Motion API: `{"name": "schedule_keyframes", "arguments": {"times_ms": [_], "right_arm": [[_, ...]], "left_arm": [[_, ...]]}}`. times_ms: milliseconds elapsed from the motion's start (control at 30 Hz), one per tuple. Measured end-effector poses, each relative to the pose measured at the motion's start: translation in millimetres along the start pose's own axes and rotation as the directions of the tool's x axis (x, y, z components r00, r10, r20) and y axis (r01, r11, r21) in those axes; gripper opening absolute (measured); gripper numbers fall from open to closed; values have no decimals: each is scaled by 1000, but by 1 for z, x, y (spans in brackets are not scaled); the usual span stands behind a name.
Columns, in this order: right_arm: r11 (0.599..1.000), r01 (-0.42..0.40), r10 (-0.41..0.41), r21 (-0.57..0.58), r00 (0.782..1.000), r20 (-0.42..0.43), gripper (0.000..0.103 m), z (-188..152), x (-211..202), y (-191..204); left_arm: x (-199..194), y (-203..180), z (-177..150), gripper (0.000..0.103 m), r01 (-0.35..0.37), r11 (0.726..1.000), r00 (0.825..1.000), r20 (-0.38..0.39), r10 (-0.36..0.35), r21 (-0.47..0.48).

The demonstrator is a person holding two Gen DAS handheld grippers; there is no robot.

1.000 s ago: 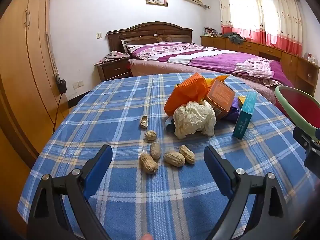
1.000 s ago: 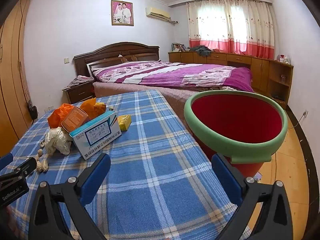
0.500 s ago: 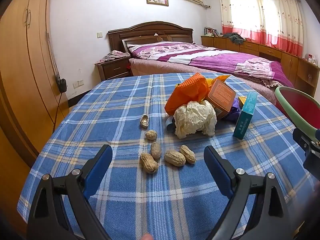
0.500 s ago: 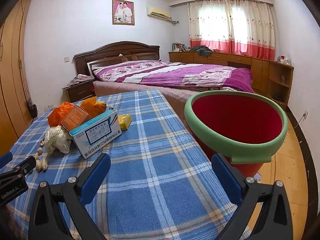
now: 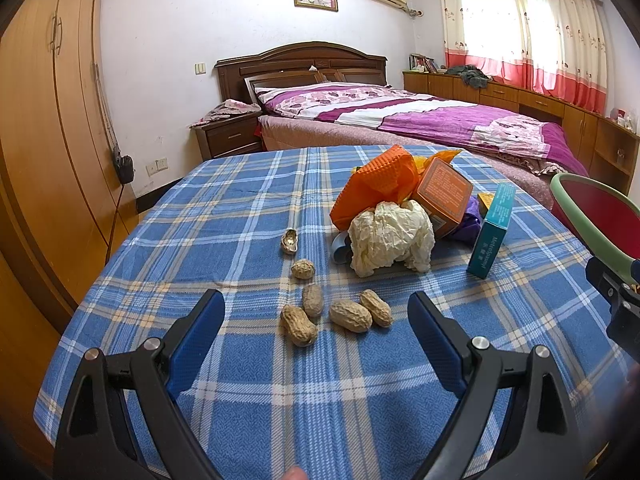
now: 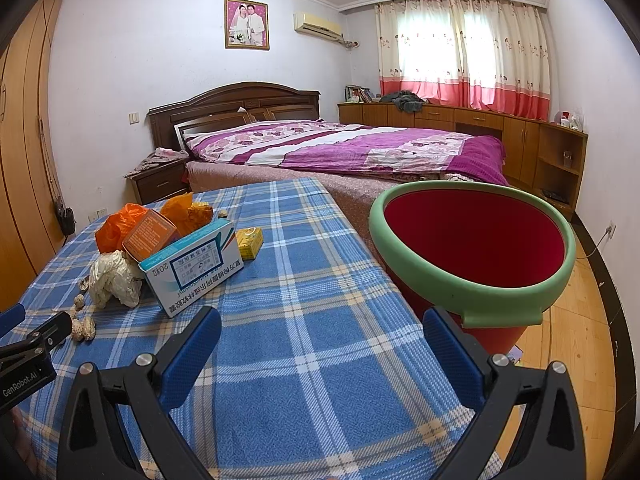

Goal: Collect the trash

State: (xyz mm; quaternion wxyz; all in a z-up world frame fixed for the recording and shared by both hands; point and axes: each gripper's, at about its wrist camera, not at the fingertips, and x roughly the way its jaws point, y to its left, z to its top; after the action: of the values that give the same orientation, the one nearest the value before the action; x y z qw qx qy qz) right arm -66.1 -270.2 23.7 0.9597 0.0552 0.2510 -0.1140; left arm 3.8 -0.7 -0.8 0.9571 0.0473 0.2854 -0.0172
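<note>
Nothing much is shifting since a second ago — we are seeing the same trash lying in the same places on the blue plaid tablecloth (image 5: pixel 224 216), and both grippers are hovering much as they were. We are holding the left gripper (image 5: pixel 316 316) just above the cloth with its blue pads spread wide and gripping nothing; between its fingers, a little ahead, four whole peanuts (image 5: pixel 345 315) are lying in a loose cluster, with a fifth peanut (image 5: pixel 302 269) and an empty peanut shell (image 5: pixel 289 241) farther out. Beyond them the pile is sitting: a crumpled white paper wad (image 5: pixel 390 240) leaning against an orange plastic bag (image 5: pixel 376 188) and an orange carton (image 5: pixel 442 196), with a teal medicine box (image 5: pixel 491 236) standing on edge just to the right. We are keeping the right gripper (image 6: pixel 322 340) released too, jaws wide apart over bare cloth, holding nothing. From the right wrist view, the teal medicine box (image 6: pixel 192 266) is resting against the pile with a small yellow box (image 6: pixel 249 242) just behind it, and the red bin with a green rim (image 6: pixel 472 248) is standing off the table's right edge, beside the bed (image 6: pixel 360 148) — its inside is showing only red.
</note>
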Motion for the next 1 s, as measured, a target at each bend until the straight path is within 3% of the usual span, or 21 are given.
{"name": "schedule_keyframes", "arguments": {"times_ms": [1000], "right_arm": [[1000, 1, -1, -1, 1000, -2, 103, 0, 1, -3]], "left_arm": [[1, 0, -2, 93, 0, 1000, 1000, -3, 0, -2]]}}
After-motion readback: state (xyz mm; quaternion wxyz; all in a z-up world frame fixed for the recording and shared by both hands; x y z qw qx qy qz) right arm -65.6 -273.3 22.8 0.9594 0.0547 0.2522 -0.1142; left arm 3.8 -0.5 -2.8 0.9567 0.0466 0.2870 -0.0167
